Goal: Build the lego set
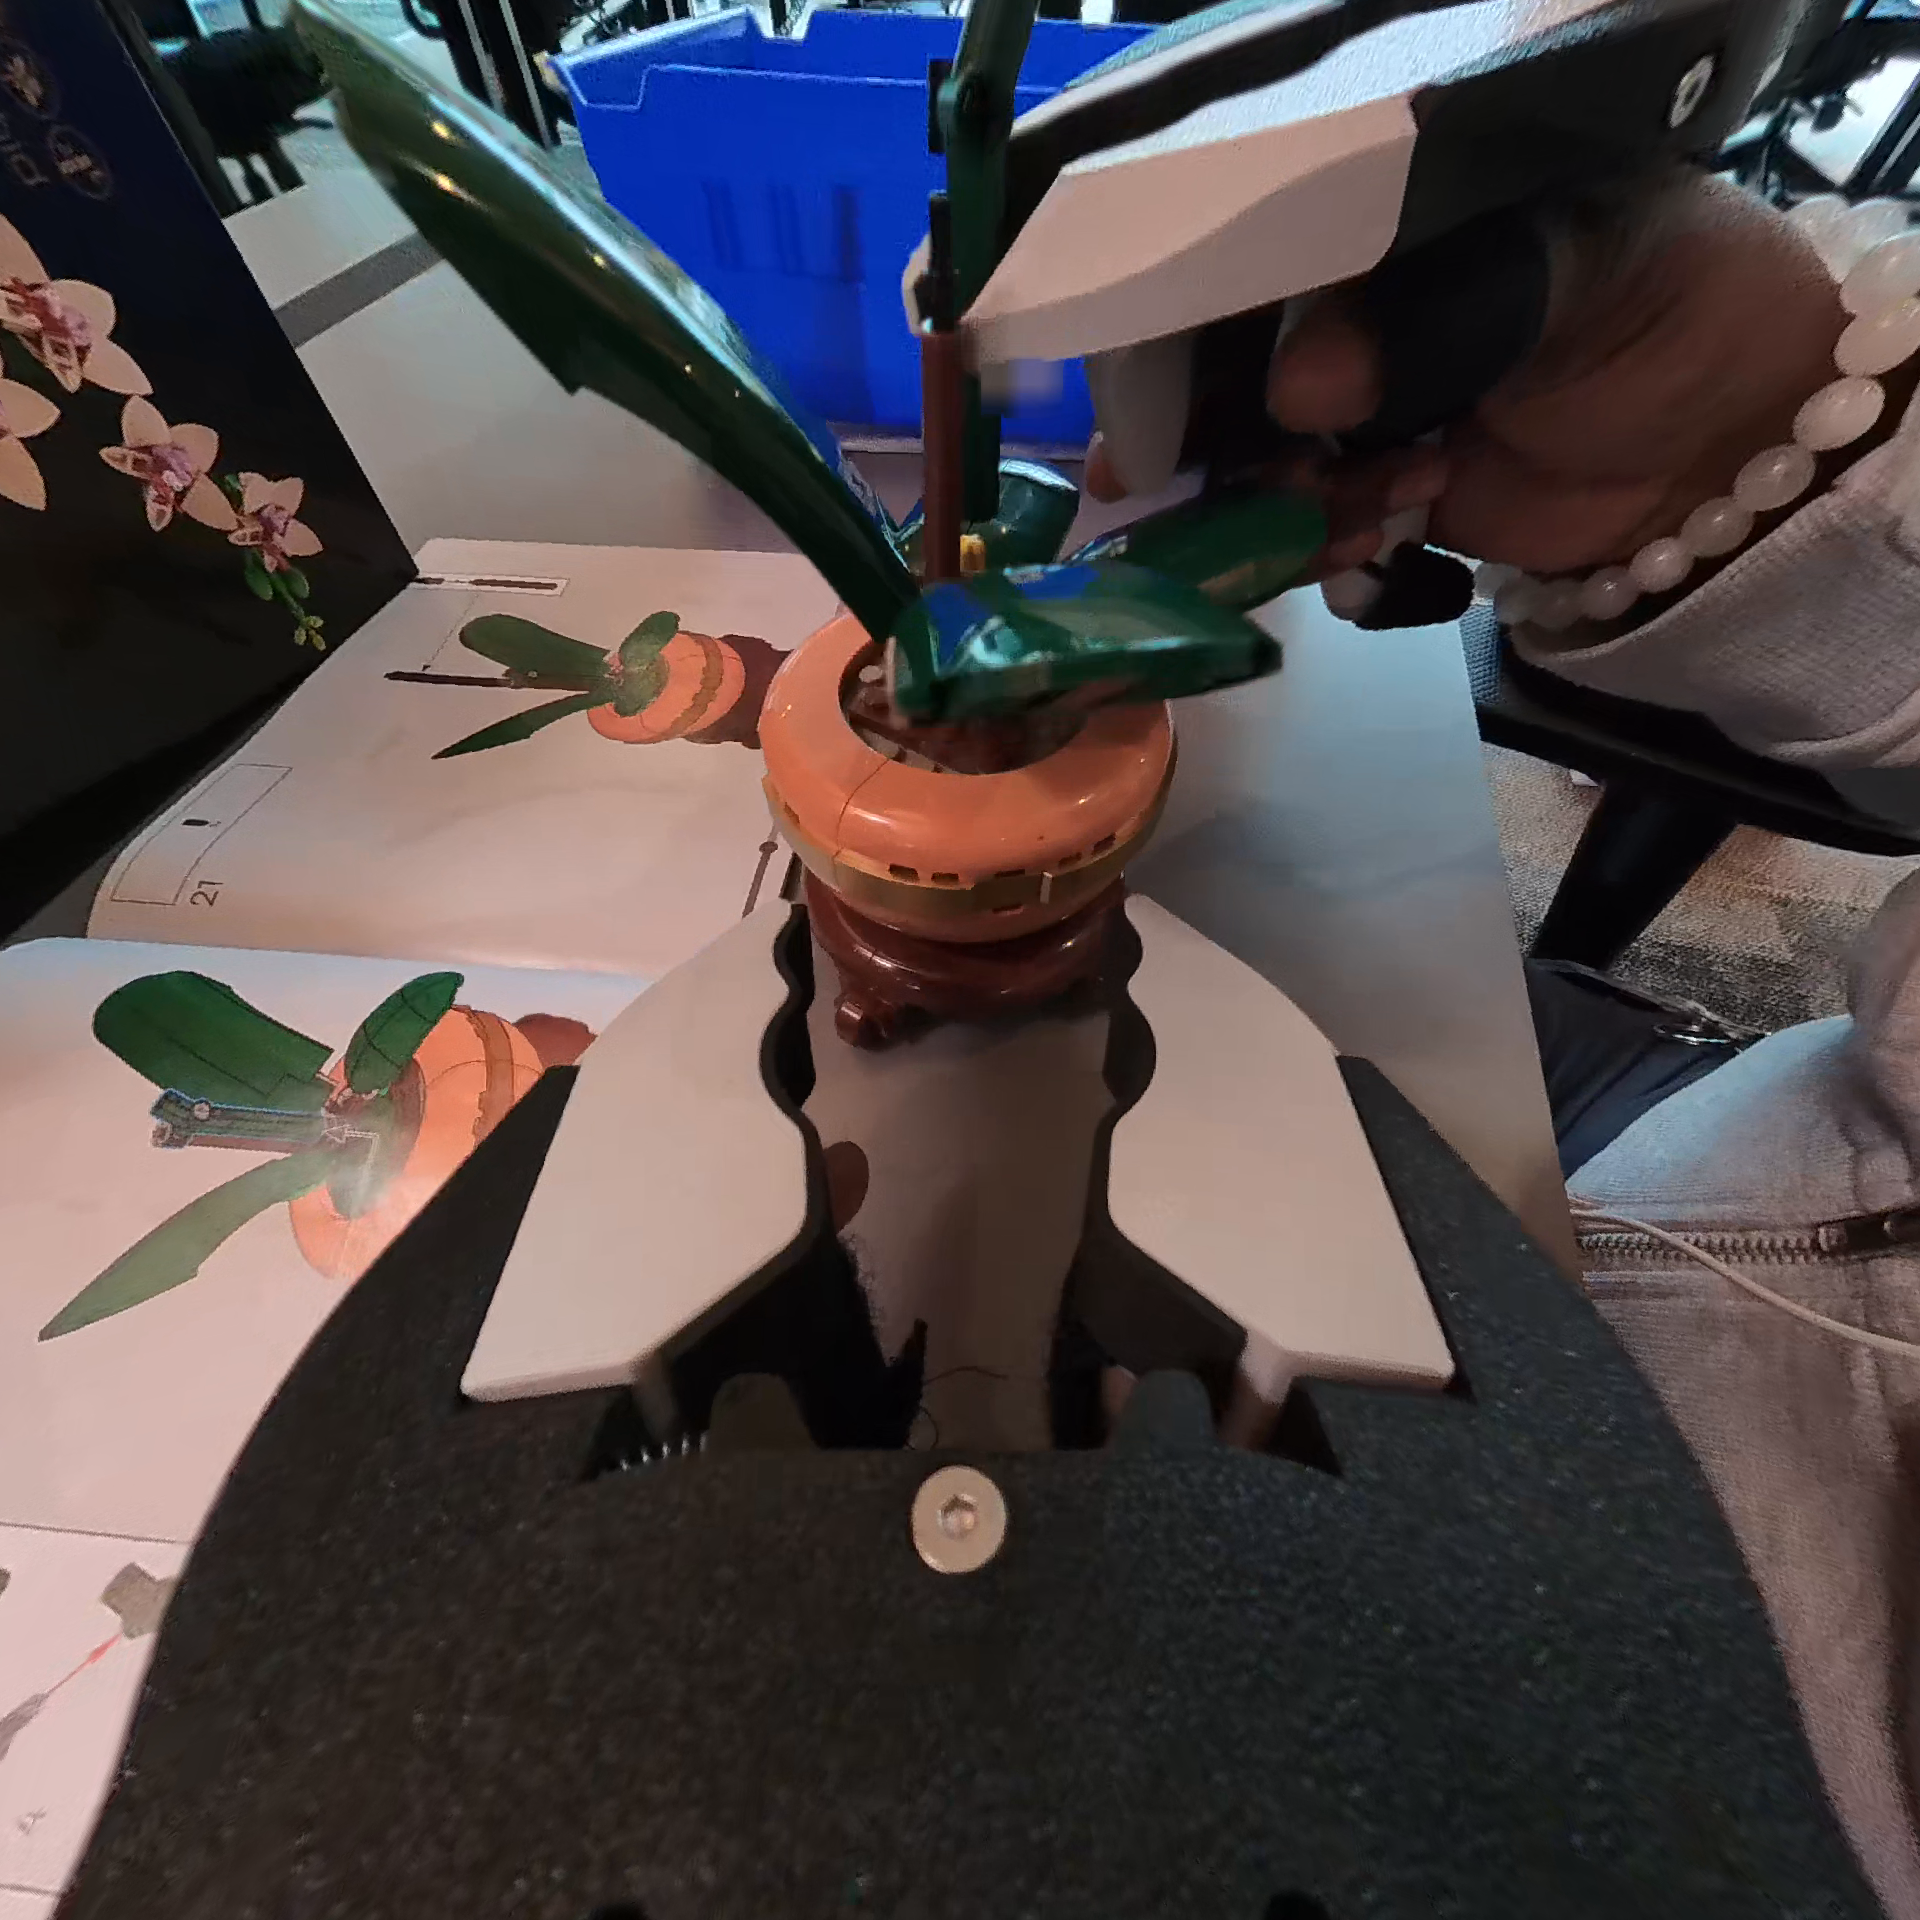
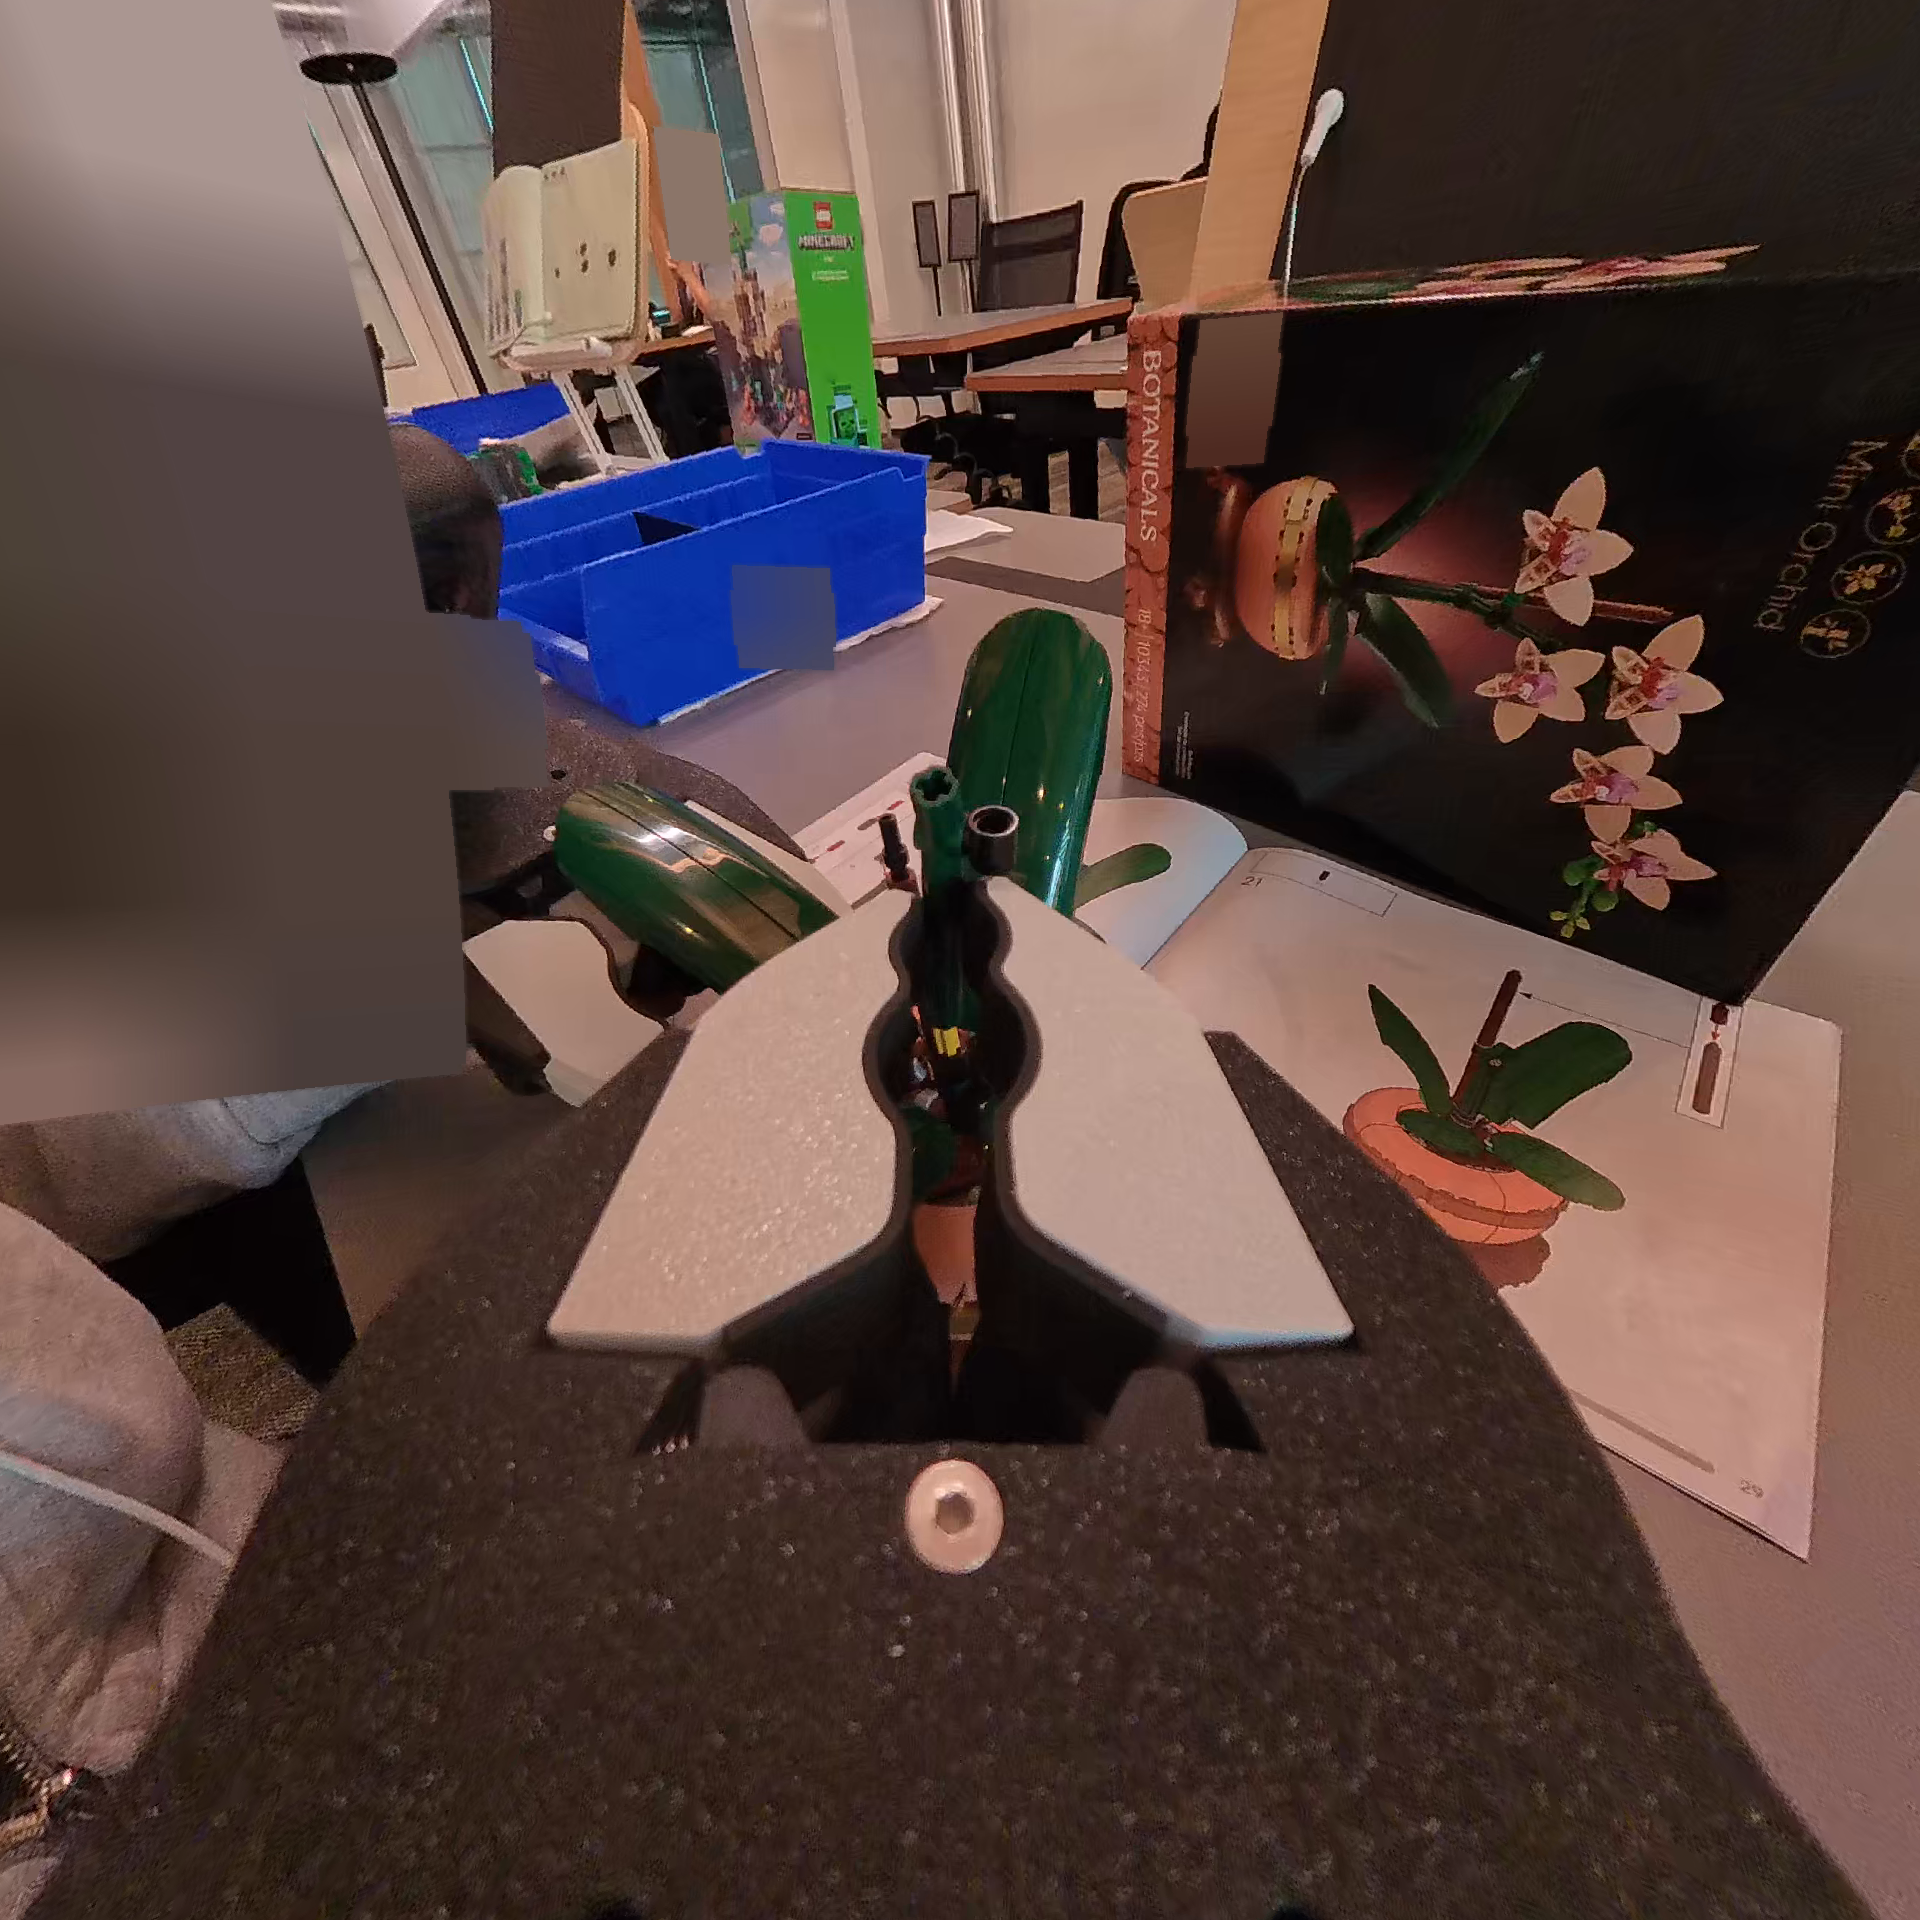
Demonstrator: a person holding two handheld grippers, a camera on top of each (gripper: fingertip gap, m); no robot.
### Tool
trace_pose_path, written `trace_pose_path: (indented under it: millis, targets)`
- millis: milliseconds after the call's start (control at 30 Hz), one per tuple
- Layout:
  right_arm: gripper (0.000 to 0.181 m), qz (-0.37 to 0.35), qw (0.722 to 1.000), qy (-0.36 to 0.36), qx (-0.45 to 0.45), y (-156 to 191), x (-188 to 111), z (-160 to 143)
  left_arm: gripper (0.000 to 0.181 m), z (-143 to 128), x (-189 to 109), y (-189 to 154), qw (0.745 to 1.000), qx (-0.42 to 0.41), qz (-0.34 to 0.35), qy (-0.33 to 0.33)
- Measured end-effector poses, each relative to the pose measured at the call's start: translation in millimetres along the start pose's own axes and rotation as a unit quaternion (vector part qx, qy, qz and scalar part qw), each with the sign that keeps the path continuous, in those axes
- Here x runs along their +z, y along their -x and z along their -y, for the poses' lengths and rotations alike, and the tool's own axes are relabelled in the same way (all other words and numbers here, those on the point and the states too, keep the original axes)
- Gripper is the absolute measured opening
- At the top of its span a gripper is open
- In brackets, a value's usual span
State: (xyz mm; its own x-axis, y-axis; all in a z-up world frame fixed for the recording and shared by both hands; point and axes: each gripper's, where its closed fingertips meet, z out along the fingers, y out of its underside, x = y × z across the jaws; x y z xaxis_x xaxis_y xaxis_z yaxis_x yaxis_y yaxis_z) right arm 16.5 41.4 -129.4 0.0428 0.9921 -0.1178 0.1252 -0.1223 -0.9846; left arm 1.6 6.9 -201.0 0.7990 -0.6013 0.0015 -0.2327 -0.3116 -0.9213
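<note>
An orange lego pot [image 1: 966,800] on a brown base [image 1: 935,977] stands on the grey table. Dark green leaves [image 1: 582,270] spread from its mouth. A brown stem [image 1: 943,457] rises from the middle, with a green stem [image 1: 971,114] above it. My left gripper [image 1: 956,935] is shut on the brown base from the near side. My right gripper [image 1: 951,312] comes in from the upper right, shut on the stem. In the right wrist view the right gripper [image 2: 951,914] clamps the green stem [image 2: 935,831], with a black tube [image 2: 992,831] beside its tip and the pot [image 2: 940,1236] below.
The open instruction booklet [image 1: 416,831] lies left of the pot and shows in the right wrist view [image 2: 1558,1299]. The dark set box [image 2: 1507,623] stands behind it. A blue bin [image 1: 790,208] sits at the back. A hand with a bead bracelet [image 1: 1662,468] holds the right gripper. The table edge is at the right.
</note>
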Motion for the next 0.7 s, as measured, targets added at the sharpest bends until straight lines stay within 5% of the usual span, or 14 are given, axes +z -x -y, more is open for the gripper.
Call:
trace_pose_path:
  millis: [433, 700]
  targets:
    - [0.006, -0.002, 1.0, 0.018, -0.015, 0.8, 2.1, -2.6, 0.053, -4.9, -0.3, 1.7, 1.0, 0.013, 0.011, 0.008]
    - [0.006, 0.081, 0.992, 0.059, -0.08, 8.7, 1.2, -4.1, 0.053, -4.8, 1.7, -1.2, 1.0, 0.02, 0.004, 0.008]
